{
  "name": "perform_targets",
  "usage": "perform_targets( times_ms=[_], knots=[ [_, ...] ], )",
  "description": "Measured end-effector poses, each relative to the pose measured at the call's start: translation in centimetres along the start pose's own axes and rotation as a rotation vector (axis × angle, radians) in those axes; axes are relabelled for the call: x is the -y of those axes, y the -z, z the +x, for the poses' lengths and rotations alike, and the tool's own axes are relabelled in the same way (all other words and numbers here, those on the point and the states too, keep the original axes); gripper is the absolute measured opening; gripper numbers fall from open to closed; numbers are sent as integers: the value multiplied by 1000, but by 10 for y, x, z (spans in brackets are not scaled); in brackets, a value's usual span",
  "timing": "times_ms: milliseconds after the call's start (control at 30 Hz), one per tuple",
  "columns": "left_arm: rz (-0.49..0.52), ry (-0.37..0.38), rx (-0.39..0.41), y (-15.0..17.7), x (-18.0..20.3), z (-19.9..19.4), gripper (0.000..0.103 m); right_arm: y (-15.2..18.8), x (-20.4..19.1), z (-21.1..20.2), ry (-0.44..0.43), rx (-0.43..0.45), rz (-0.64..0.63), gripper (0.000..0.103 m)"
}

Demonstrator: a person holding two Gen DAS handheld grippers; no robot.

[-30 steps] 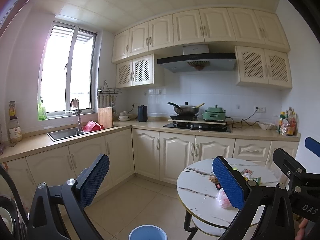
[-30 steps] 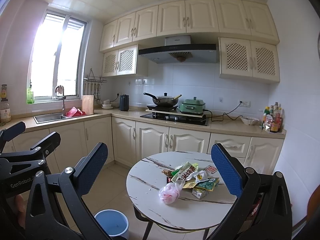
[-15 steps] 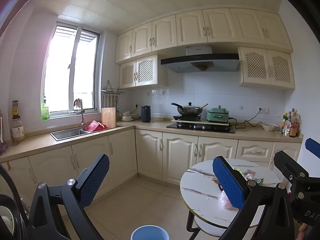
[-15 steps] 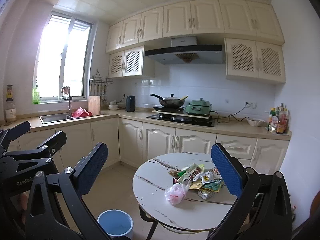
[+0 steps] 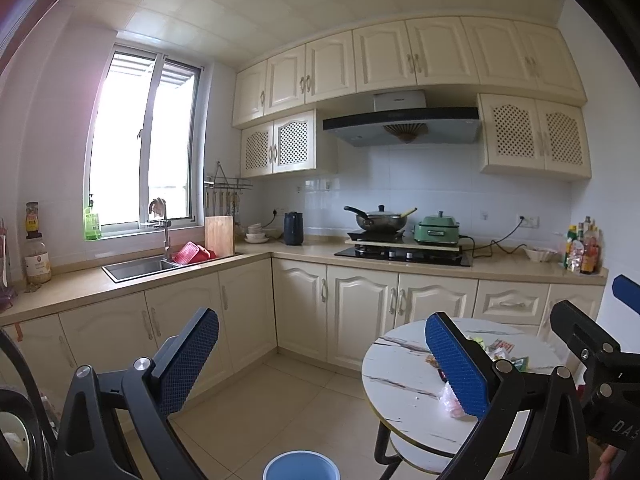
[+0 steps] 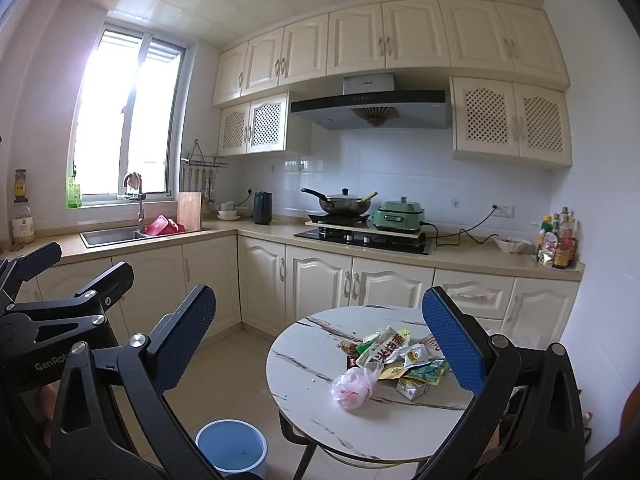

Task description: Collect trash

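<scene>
Collection not begun. Wrappers (image 6: 400,356) and a knotted bag (image 6: 352,390) lie heaped on the round worktop (image 6: 304,376); the blue bin (image 6: 231,446) stands beside it (apparently empty). Left tongs (image 5: 322,354) and right tongs (image 6: 320,340) gape wide, holding nothing.

White round table (image 6: 304,364) with dark marble veins, light-blue bin (image 6: 231,445) (pink bag (image 6: 352,390) on the table).

Open floor (image 6: 248,364) lay between cabinets (image 6: 320,276) and round table (image 6: 304,364). Trash pile (image 6: 400,356) crowded the table's right half, a pink bag (image 6: 352,388) nearest the front edge; the left half stayed bare. Blue bin (image 6: 232,448) stood on the floor off the table's left edge, mouth unobstructed from above.
</scene>
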State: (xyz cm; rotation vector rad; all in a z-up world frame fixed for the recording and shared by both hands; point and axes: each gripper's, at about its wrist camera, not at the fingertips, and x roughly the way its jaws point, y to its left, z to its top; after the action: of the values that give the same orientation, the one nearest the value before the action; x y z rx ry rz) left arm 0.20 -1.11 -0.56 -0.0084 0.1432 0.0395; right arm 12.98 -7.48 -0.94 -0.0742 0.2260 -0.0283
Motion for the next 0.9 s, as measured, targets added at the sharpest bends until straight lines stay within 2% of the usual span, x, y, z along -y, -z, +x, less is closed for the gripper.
perform_targets(
  times_ms=[567,900],
  knots=[
    [10,7,-8,3,1,7,103,0,4,1,-5,0,5,103],
    [27,13,-31,-1,14,33,103,5,34,18,19,-29,57,103]
  ],
)
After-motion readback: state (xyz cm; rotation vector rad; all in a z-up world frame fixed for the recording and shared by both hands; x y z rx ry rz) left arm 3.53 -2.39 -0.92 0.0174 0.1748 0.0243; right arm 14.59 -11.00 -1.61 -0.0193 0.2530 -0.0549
